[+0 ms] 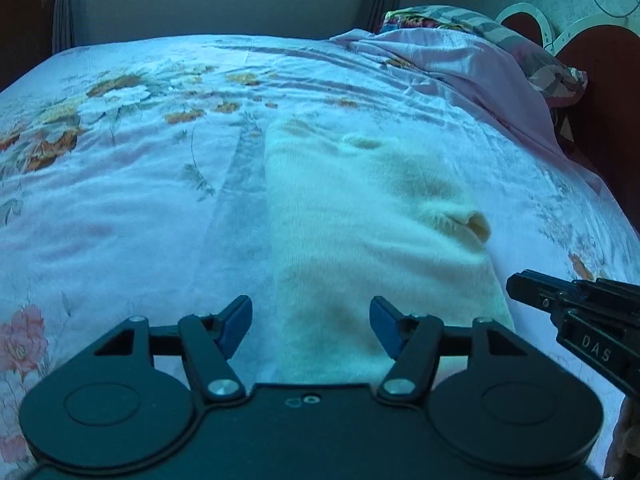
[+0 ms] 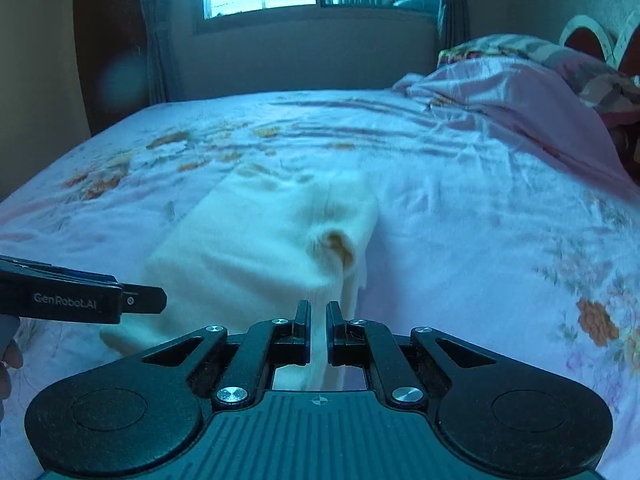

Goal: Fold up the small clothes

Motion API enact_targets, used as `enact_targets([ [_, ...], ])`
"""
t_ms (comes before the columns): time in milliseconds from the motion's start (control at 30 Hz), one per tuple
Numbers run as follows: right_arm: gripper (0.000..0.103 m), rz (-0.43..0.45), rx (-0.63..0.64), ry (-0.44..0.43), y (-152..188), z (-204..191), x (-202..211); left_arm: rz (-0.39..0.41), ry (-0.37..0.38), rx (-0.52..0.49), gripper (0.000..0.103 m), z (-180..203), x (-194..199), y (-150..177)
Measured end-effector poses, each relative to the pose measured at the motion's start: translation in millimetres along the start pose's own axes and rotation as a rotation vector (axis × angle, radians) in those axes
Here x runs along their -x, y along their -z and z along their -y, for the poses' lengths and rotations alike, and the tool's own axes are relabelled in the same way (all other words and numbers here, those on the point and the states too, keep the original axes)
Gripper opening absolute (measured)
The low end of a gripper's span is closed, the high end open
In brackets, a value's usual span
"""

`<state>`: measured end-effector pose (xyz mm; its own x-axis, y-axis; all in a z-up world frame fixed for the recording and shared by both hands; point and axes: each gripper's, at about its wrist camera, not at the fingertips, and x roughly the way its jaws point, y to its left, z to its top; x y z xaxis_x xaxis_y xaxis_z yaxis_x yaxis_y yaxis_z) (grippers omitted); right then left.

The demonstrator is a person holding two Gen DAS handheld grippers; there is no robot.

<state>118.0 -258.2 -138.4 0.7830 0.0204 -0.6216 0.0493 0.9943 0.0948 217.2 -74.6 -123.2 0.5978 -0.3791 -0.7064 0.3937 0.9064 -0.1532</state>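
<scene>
The right gripper [image 2: 318,330], marked "DAS" on its side, pinches the near edge of a fluffy white garment [image 2: 256,264] lying on the floral bedsheet [image 2: 460,220]. The left gripper [image 1: 310,326], lettered "GenRobot.AI", hovers above the cloth, jaws apart, holding nothing

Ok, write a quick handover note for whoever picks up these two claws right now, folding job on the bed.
Right claw: shut on the near right edge of the white garment.
Left claw: open, holding nothing, above the garment's near end.
Garment: lengthwise on the floral bedsheet, narrow, apparently already folded along its length; that is a guess.
Left: probably carry the gripped end over to shorten it, then flatten.
</scene>
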Motion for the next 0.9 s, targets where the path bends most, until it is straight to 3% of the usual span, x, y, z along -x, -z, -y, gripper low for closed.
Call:
enact_targets([
  [167,0.005,0.029,0.021,-0.021,-42.1,-10.2,-42.3,0.028,-0.025,-0.015,0.056,0.2,-25.8,-32.4],
  [300,0.005,0.022,0.038,0.040,-59.8,-6.0,-91.3,0.002,-0.018,-0.016,0.053,3.1,-60.4,-50.3],
  [367,0.004,-0.033,0.057,0.091,-58.0,3.7,-119.9,-0.014,-0.028,-0.030,0.059,8.0,-80.6,-56.0],
  [433,0.004,-0.107,0.035,0.087,-46.6,22.2,-144.2,-0.051,-0.023,-0.028,0.063,7.2,-98.7,-57.5],
  [533,0.004,-0.084,-0.026,0.054,-50.5,37.9,-137.4,-0.048,-0.016,0.005,0.062,3.6,-102.3,-65.1],
  [667,0.005,0.018,-0.027,0.036,-75.5,35.4,-131.8,-0.033,-0.044,-0.011,0.062,7.8,-110.3,-82.0],
  [800,0.005,0.012,-0.018,0.055,-94.1,30.7,-161.0,-0.039,-0.082,-0.023,0.064,10.1,-132.9,-95.9],
  [900,0.004,-0.064,-0.016,0.080,-83.5,37.7,-191.5,-0.049,-0.091,-0.016,0.069,7.0,-146.6,-93.8],
])
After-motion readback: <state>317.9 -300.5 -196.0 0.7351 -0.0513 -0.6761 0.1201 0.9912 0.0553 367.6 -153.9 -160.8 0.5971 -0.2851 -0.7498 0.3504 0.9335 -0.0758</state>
